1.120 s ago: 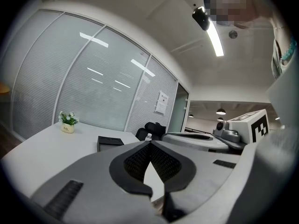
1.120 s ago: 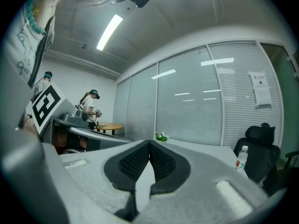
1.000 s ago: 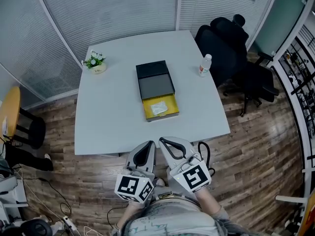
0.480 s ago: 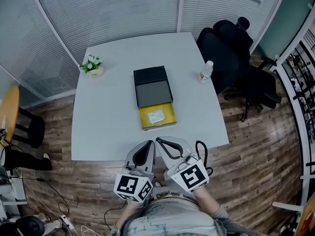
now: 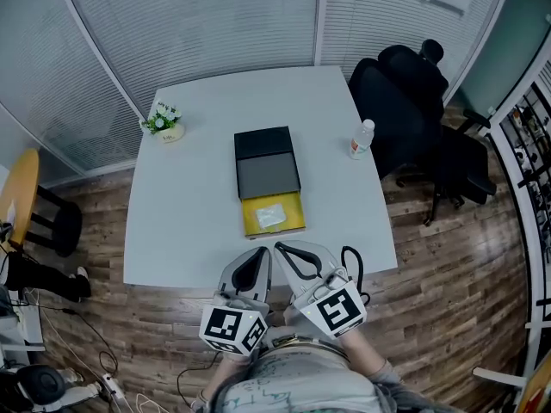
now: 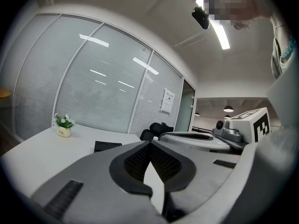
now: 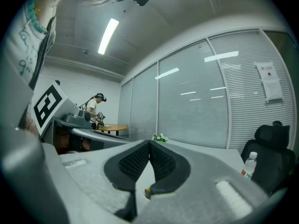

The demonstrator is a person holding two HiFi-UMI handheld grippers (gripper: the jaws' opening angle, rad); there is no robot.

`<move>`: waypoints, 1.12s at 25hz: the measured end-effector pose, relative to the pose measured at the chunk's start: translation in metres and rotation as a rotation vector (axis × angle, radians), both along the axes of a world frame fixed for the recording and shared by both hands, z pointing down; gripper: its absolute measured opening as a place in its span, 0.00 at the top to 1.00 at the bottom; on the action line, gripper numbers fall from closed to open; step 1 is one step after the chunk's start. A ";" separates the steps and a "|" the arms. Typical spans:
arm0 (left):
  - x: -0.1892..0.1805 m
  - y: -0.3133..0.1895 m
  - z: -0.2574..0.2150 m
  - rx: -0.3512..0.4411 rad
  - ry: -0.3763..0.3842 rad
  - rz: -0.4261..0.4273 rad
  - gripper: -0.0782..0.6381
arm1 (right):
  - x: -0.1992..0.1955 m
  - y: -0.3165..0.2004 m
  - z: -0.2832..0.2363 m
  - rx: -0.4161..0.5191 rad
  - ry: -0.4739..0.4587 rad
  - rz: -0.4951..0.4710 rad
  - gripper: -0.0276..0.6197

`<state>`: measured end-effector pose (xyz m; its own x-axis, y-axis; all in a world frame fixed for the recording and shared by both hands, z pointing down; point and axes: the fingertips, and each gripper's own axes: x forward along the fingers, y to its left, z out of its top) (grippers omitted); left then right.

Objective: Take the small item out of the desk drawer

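A black drawer box (image 5: 267, 163) stands in the middle of the white table (image 5: 181, 222). Its yellow drawer (image 5: 295, 211) is pulled out toward me. A small pale packet (image 5: 270, 217) lies inside it. My left gripper (image 5: 262, 251) and right gripper (image 5: 279, 248) hang side by side at the table's near edge, short of the drawer. Both are shut with nothing between the pads. In the left gripper view the left gripper (image 6: 150, 143) points over the table, with the black box (image 6: 107, 146) behind it. In the right gripper view the right gripper (image 7: 150, 141) is shut too, with a sliver of yellow below its pads.
A small potted plant (image 5: 164, 119) sits at the table's far left corner, a water bottle (image 5: 361, 138) at its right edge. Black office chairs (image 5: 405, 101) stand to the right, a black stool (image 5: 53, 224) and a round wooden table (image 5: 17, 198) to the left. A person (image 7: 95, 110) works far off.
The table and drawer box have come nearer in the head view: both grippers have closed in on the table's near edge. Their jaws stay shut.
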<state>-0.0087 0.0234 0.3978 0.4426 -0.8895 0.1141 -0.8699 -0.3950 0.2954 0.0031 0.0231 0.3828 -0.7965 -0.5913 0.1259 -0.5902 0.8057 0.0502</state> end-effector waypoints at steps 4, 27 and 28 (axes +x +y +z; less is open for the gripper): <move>0.008 -0.006 0.001 0.007 0.007 -0.027 0.90 | 0.006 -0.007 0.003 -0.010 0.014 -0.029 0.95; -0.016 -0.051 0.006 -0.015 0.007 -0.045 0.90 | -0.010 -0.053 0.008 -0.012 0.019 -0.030 0.95; -0.019 -0.054 0.006 -0.014 0.006 -0.039 0.90 | -0.013 -0.056 0.007 -0.011 0.018 -0.025 0.95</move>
